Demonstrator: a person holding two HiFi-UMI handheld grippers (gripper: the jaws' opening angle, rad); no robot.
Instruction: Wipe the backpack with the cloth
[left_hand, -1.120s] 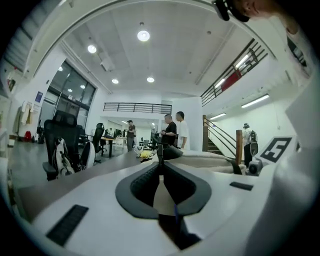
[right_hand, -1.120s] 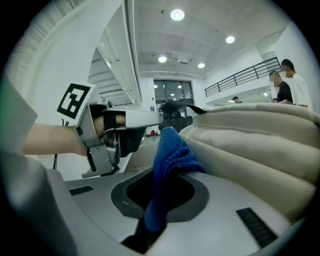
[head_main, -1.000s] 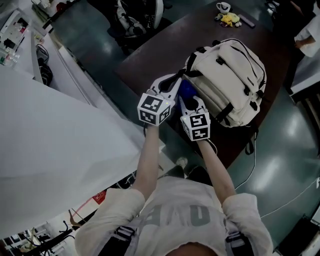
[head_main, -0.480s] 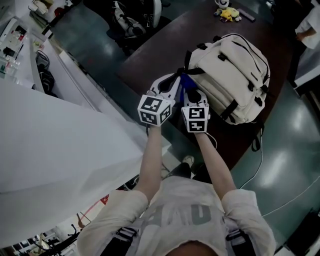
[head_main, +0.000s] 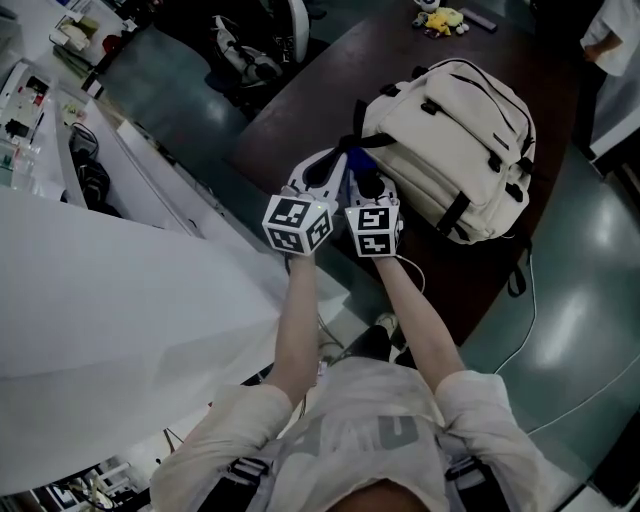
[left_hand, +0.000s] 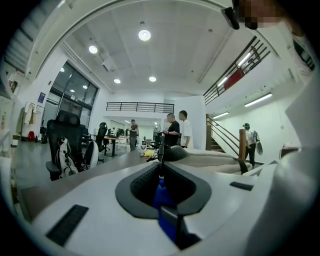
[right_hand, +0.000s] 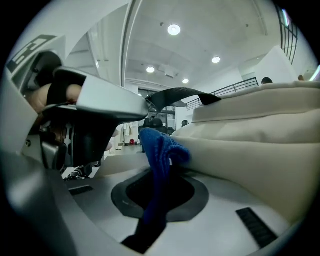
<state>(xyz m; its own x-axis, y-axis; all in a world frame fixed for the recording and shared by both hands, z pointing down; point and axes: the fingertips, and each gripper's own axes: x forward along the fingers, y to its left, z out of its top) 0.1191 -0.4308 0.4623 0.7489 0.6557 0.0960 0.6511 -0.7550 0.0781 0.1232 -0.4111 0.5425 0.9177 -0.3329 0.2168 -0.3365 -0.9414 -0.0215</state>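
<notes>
Blue soft cloth (right_hand: 159, 145) is clamped in both the left gripper (left_hand: 161, 170) and the right gripper (right_hand: 160, 167), whose jaws are closed on it. The cream fabric backpack (head_main: 455, 140) lies at the upper right of them. Its long axis runs away rightward, and its end is nearest the right gripper.

right gripper (right_hand: 159, 172): jaws clamped on blue cloth (right_hand: 159, 150) | cloth top touching cream backpack (right_hand: 250, 142) | black strap (right_hand: 181, 94) above

Both bare forearms (head_main: 300, 310) reach forward at frame centre; left white two-jaw gripper (head_main: 345, 158) and right white two-jaw gripper (head_main: 366, 183) sit side by side, each pinching the blue cloth (right_hand: 157, 145).
</notes>
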